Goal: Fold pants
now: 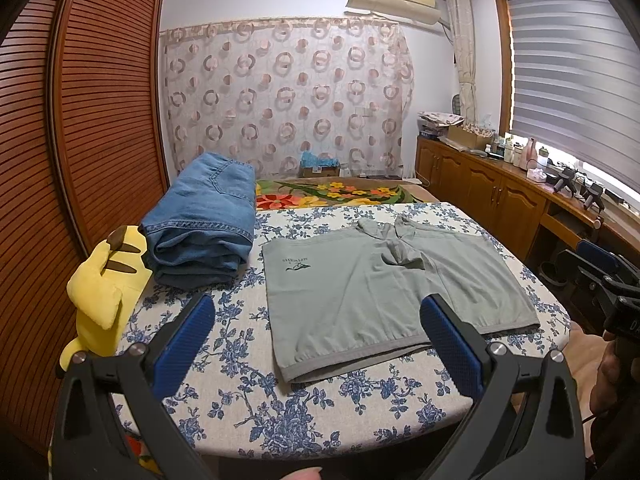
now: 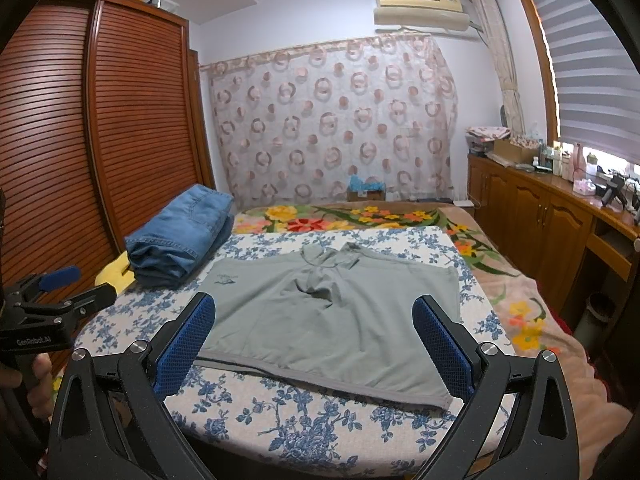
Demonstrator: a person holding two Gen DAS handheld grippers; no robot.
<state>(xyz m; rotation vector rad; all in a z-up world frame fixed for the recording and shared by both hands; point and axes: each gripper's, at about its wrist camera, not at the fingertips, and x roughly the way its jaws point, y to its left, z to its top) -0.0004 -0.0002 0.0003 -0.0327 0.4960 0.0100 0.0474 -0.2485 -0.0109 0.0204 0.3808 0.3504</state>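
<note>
1. At the left edge of the worktop [image 1: 224,396], which wears a blue-flowered cover, a yellow plush toy [image 1: 100,292] slumps half over the side.
2. Just beside it, at the far left corner, lies a stack of folded jeans [image 1: 204,224], well apart from both claws.
3. The left claw [image 1: 316,344] hovers wide over the near edge and holds nothing; its right finger overlaps the waistband in view, though I cannot tell whether it touches.
4. The grey-green shorts [image 2: 340,320] lie flat in the middle of the worktop, waistband along the near edge, legs reaching toward the far edge, and the crotch rumpled into a small ridge.
5. They look like thin, soft knit: light, limp, likely to sag and drag on the cover rather than hold a shape.
6. The best holds are probably the waistband corners, where the hem is thicker, pinching both layers together.
7. The right claw [image 2: 316,340] also stands wide and empty, above the waistband's middle.
</note>
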